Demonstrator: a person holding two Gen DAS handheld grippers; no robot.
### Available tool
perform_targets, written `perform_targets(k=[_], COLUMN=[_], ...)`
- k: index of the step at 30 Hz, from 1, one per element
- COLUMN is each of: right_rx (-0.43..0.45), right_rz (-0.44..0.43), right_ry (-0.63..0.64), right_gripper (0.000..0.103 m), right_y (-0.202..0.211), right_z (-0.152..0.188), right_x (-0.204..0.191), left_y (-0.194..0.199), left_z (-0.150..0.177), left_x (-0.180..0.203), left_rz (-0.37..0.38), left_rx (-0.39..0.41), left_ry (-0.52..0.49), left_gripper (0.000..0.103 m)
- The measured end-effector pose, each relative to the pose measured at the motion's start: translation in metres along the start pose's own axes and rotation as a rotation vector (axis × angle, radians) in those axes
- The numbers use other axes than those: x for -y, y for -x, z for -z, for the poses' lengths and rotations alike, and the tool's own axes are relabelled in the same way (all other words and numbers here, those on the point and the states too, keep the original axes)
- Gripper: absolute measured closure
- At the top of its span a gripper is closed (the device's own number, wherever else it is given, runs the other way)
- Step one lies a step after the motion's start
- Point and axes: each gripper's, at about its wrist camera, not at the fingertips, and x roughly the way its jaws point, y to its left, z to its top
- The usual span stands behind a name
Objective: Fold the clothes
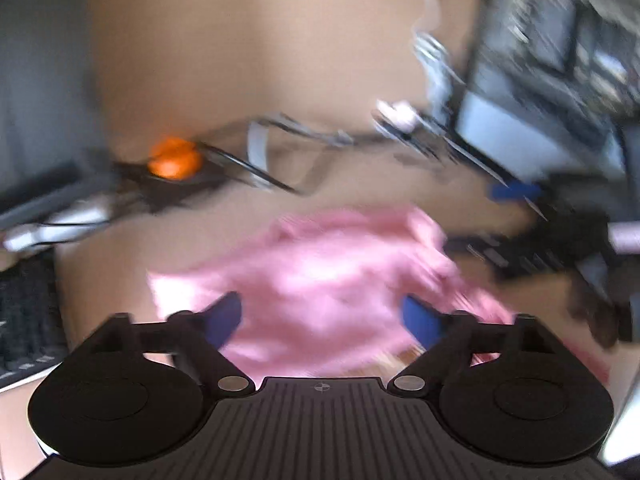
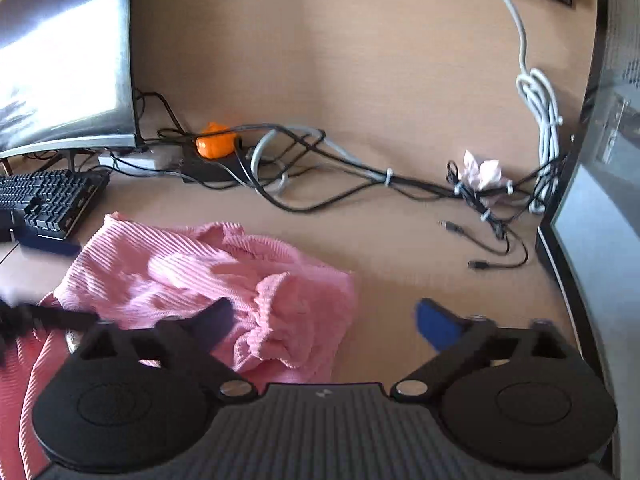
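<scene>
Right wrist view shows our tan wooden tabletop (image 2: 360, 60) carrying the crumpled pink ribbed garment (image 2: 208, 276), bunched and unfolded, so we judge folding barely begun. Our right claw (image 2: 324, 322) and left claw (image 1: 322, 316) both gape wide, gripping nothing.

Black keyboard (image 2: 48, 200) at nine o'clock on the tan tabletop (image 2: 360, 60). Monitor (image 2: 60, 60) at ten. Orange lump (image 2: 215, 144) among tangled black cables (image 2: 320, 168) near center. Crumpled tissue (image 2: 482, 174) at three, beside coiled white cord (image 2: 540, 112).
</scene>
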Motion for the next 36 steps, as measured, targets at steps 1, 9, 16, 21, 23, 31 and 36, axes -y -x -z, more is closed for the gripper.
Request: perform_targets(k=[1, 9, 16, 21, 23, 31, 36], right_rx=[0.007, -0.061, -0.119, -0.086, -0.045, -0.059, -0.141], right_rz=[0.011, 0.084, 0.139, 0.069, 0.058, 0.0, 0.15], right_ry=[0.008, 0.074, 0.115, 0.035, 0.003, 0.085, 0.189], right_gripper=[0.0, 0.0, 0.0, 0.0, 0.0, 0.0, 0.0], right_y=[-0.002, -0.048, -0.067, -0.046, -0.033, -0.034, -0.06], right_z=[-0.002, -0.008, 0.012, 0.004, 0.0, -0.004, 0.01], right_x=[-0.002, -0.021, -0.021, -0.003, 0.005, -0.01, -0.023], left_y=[-0.003, -0.055, -0.106, -0.078, -0.06, -0.09, -0.109], left_z=[-0.002, -0.001, 0.004, -0.004, -0.007, -0.006, -0.003], left_x=[-0.014, -0.092, -0.088, -0.095, -0.096, -0.069, -0.075], left_rz=[-0.044, -0.285, -0.517, -0.432, -0.328, -0.301, -0.479], left_rx=[0.003, -0.127, -0.178, -0.123, -0.072, -0.121, -0.127], left_ry=[0.038, 0.173, 0.013, 0.092, 0.134, -0.076, -0.137], left_gripper=[0.009, 0.009, 0.01, 0.01, 0.009, 0.008, 0.008])
